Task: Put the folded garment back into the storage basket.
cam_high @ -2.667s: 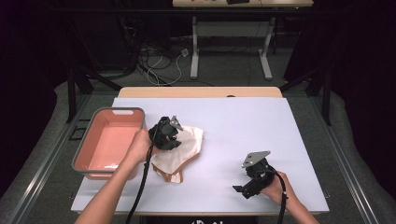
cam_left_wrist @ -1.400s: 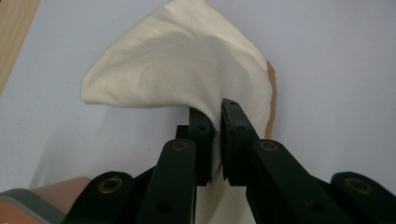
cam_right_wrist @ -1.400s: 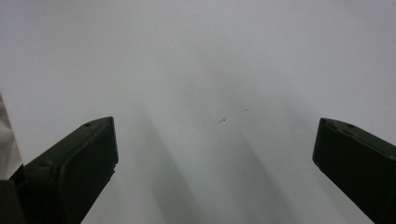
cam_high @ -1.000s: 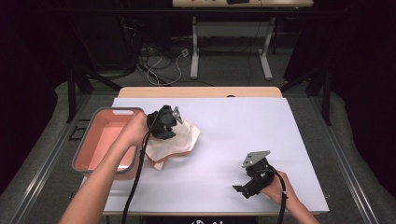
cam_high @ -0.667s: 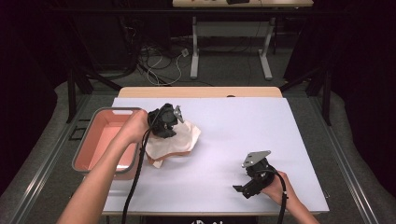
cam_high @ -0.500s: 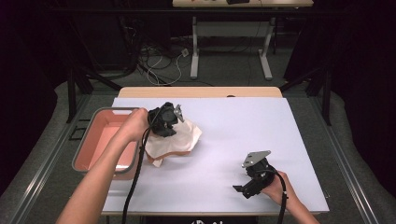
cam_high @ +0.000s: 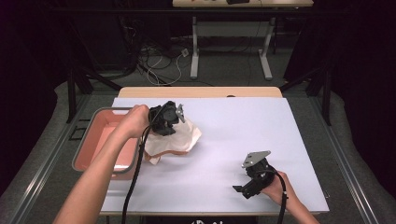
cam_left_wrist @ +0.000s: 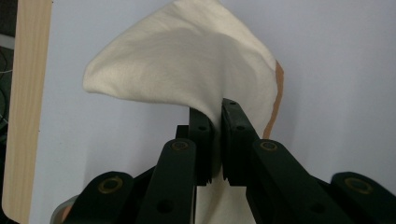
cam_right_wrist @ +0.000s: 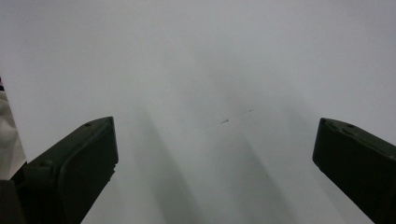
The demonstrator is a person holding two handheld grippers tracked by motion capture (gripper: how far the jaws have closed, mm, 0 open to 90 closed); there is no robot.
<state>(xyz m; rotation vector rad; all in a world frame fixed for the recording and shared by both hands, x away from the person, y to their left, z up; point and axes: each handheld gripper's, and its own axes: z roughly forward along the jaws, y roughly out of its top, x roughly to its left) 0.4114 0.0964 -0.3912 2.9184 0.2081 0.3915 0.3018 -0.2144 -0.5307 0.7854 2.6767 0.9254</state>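
While my left gripper (cam_left_wrist: 217,140) is clenched on a fold of the cream cloth (cam_left_wrist: 187,60), the fabric rises out from between its two black jaws and balloons away toward twelve o'clock in the left gripper view, with a thin orange edge running down its two o'clock side. In the high view I see that same left gripper (cam_high: 164,119) raised over the cloth (cam_high: 173,139), which hangs from it and drapes onto the white table (cam_high: 243,126) just below, toward five o'clock of the claw. The cloth's lower corner lies right against the rim of the pink tray (cam_high: 95,151), which sits at nine o'clock of the cloth. My right gripper (cam_high: 250,179) rests well apart, down at four o'clock from the cloth, near the table's front edge. In the right gripper view its jaws stand wide apart, released, with bare white table between them and a sliver of cloth at the nine o'clock edge.
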